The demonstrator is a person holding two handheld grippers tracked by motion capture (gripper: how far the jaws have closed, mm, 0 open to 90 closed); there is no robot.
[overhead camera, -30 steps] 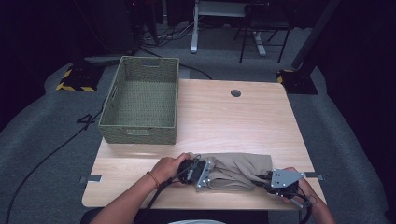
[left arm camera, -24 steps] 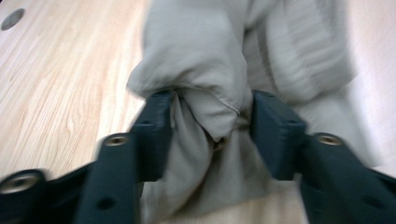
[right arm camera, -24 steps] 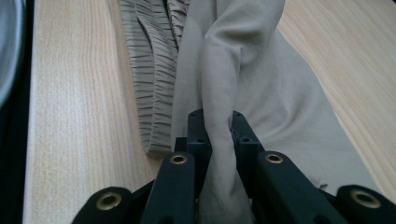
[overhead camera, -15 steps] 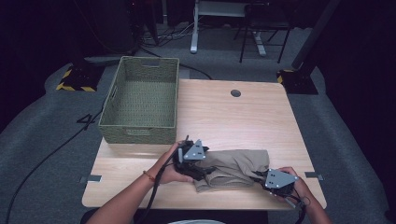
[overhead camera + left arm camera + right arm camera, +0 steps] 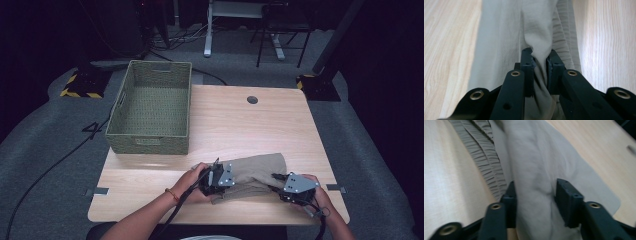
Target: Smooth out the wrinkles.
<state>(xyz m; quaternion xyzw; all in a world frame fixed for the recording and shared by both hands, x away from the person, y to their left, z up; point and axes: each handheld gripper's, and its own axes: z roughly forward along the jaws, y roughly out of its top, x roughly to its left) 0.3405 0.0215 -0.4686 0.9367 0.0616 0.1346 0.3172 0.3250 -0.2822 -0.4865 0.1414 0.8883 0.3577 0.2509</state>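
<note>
A beige folded garment (image 5: 257, 170) with a ribbed band lies near the table's front edge. At its left end my left gripper (image 5: 222, 179) is shut on a bunched fold, its jaws having just closed. In the left gripper view the jaws (image 5: 540, 58) pinch a ridge of the cloth (image 5: 506, 37). My right gripper (image 5: 277, 181) is at the garment's right end. Its jaws have just been opening and stand apart in the right gripper view (image 5: 535, 192), with a hump of the cloth (image 5: 534, 157) between them.
A green woven basket (image 5: 150, 145) stands at the back left of the wooden table (image 5: 235, 125), with nothing in it. A round cable hole (image 5: 252, 100) sits near the far edge. Beyond the table are grey carpet, cables and desk legs.
My left gripper rose off the garment's left end, then came back down onto it and closed on a fold. The right gripper stayed at the right end.
</note>
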